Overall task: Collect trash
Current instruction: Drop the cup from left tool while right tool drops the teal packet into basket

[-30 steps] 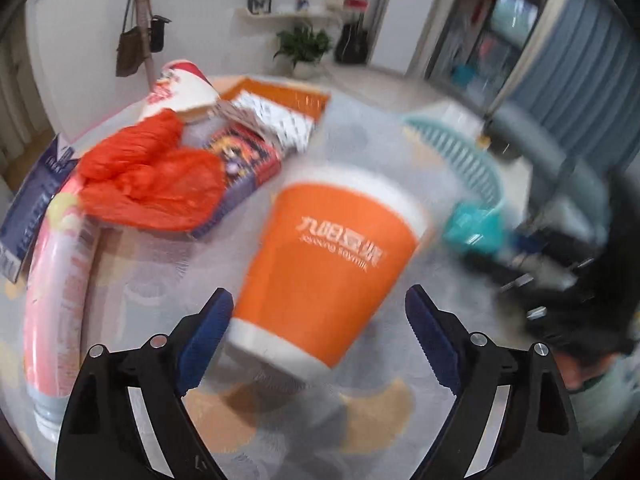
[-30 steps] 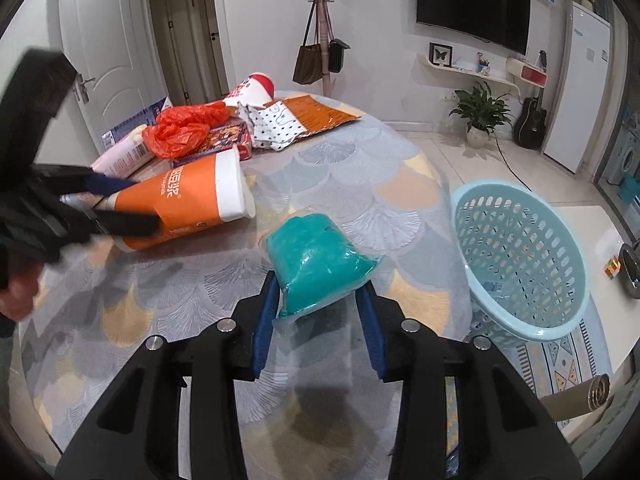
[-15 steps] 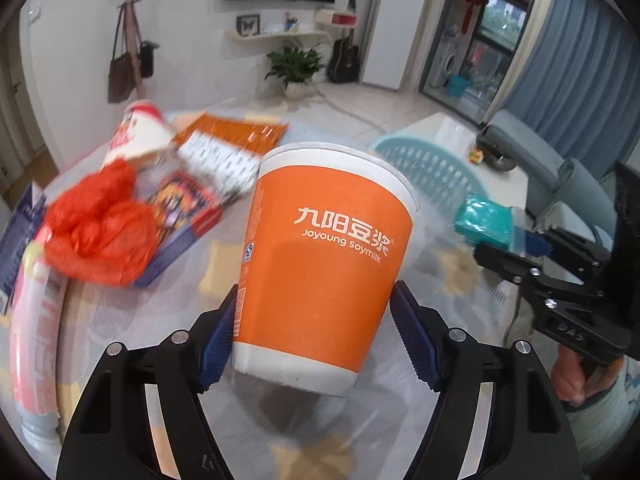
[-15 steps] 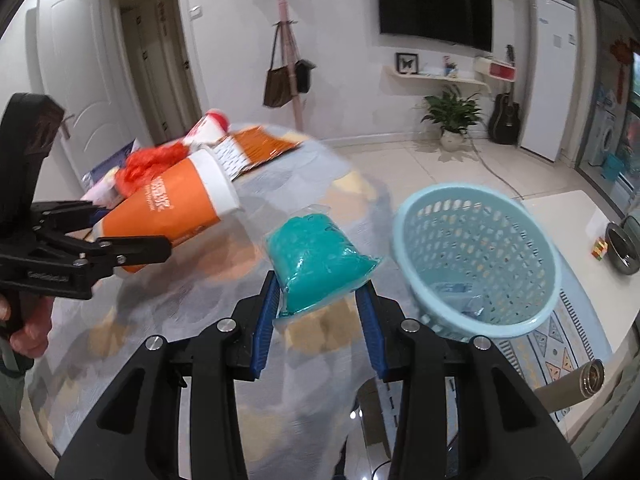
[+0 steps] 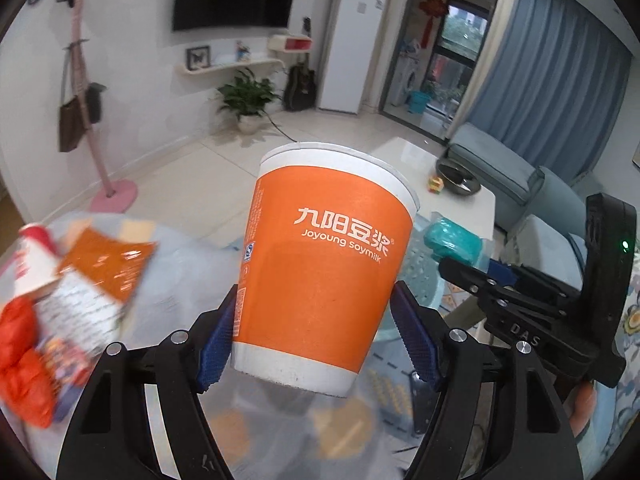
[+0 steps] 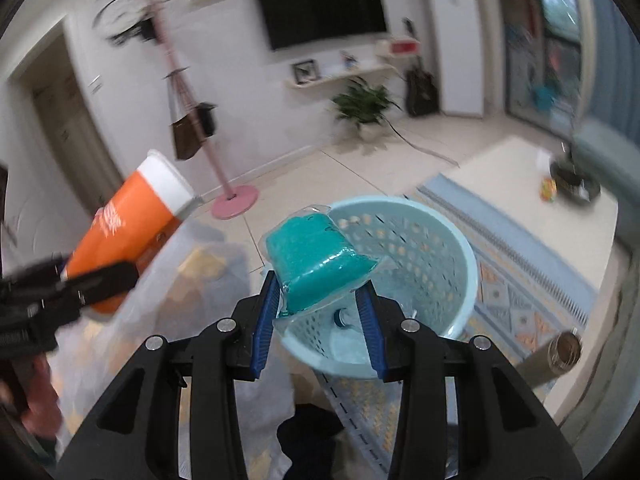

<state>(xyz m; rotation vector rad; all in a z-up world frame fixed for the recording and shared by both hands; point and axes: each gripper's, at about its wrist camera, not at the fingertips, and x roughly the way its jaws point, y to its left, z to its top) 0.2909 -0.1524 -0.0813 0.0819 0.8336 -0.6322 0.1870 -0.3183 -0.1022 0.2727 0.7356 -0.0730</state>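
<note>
- Since a second ago, both grippers have lifted their trash off the round patterned table (image 5: pixel 192 264) and swung over toward the light blue plastic basket (image 6: pixel 460 264) on the floor.
- The left gripper (image 5: pixel 316 338) is closed snugly on the tall orange paper cup (image 5: pixel 324 268), low down near its base. The cup is up in the air.
- The right gripper (image 6: pixel 318 312) is pinched on the teal lump in a clear plastic bag (image 6: pixel 316 264). It hangs just above the near rim of the basket.
- There seems to be something small already at the bottom of the basket, but it is hard to tell what.
- Not done yet: neither piece has been dropped in.
- More trash is left on the table: an orange-red crumpled plastic bag (image 5: pixel 24 356), an orange flat packet (image 5: pixel 106 264) and other blurry wrappers.
</note>
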